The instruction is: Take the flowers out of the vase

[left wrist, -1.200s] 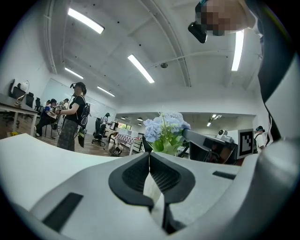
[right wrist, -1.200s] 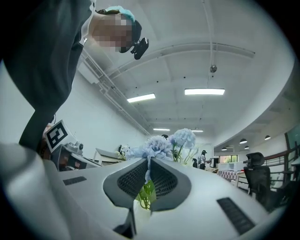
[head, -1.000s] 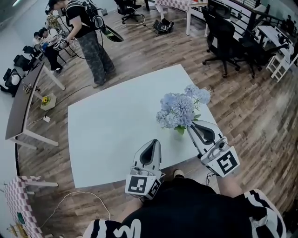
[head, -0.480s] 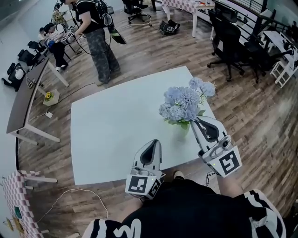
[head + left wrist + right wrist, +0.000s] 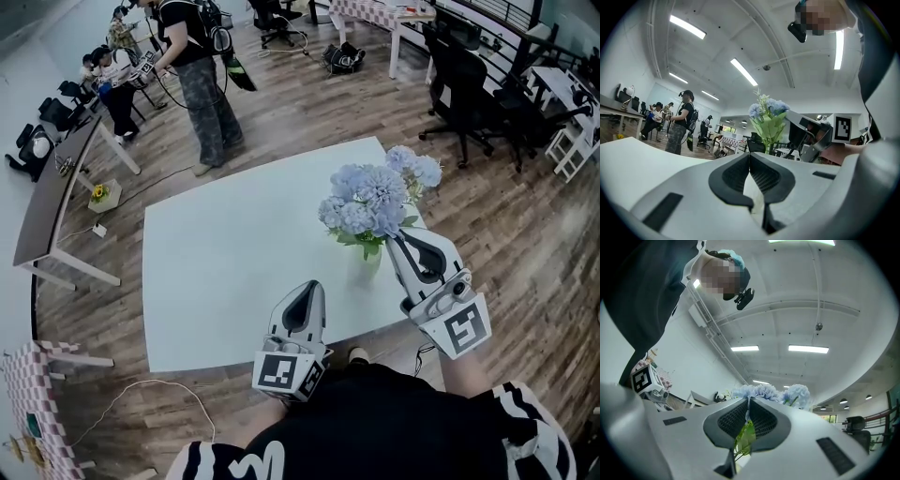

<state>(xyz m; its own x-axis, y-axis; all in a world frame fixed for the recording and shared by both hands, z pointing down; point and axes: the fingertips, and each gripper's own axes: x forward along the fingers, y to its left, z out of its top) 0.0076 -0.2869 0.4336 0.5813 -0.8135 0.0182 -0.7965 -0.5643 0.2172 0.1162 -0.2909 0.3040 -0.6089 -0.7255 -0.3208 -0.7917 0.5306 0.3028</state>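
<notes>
The right gripper (image 5: 392,240) pinches in its jaws the green stems of the flowers (image 5: 375,199), a bunch of pale blue heads just over the clear vase (image 5: 366,270) at the white table (image 5: 225,262) edge. The left gripper (image 5: 308,287) has its jaws pressed together, empty.

Wood plank floor (image 5: 525,244) carries black office chairs (image 5: 457,73) and a grey desk (image 5: 52,202) under ceiling strip lights (image 5: 743,71)
</notes>
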